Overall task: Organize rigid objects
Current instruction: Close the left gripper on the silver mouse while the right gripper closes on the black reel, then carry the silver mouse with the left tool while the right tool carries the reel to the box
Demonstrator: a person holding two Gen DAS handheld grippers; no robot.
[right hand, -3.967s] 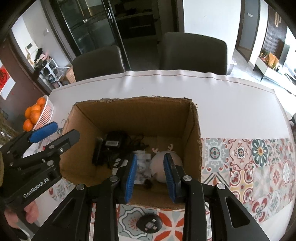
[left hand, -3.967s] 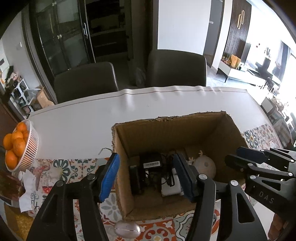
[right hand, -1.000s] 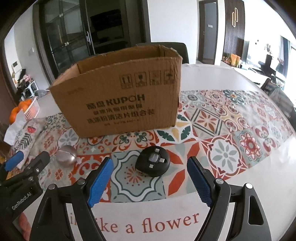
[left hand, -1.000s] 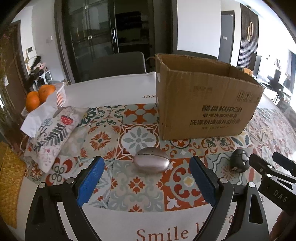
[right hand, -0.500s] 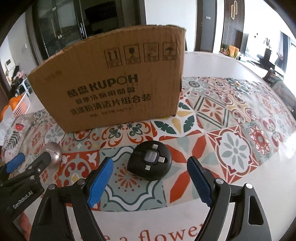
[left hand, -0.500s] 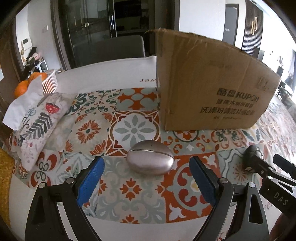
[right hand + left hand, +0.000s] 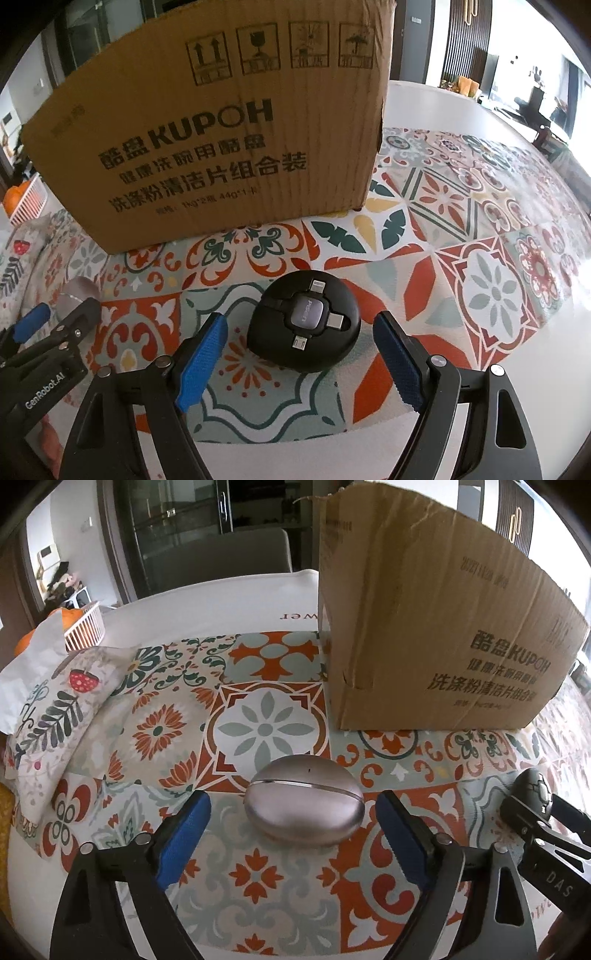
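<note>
Two jaws apart; left gripper [image 7: 291, 830] frames silver case [image 7: 303, 805], right gripper [image 7: 300, 352] black cable hub [image 7: 303, 325]

The cardboard box [image 7: 424, 627] stands tall on the patterned tablecloth [image 7: 258, 734] toward the far edge of the tabletop, walling off the way forward for both grippers. In front of it, bare cloth runs along the near edge, broken by two low things: the silver egg-shaped case [image 7: 304, 805] to the left and the black round cable adapter [image 7: 304, 325] to the right (each with open cloth on both flanks). Between them lies a free strip. Toward the left edge, a floral cushion [image 7: 55, 709] and a white fruit basket [image 7: 83, 627] crowd the corner. Right of the box, the cloth lies open toward the right edge.
</note>
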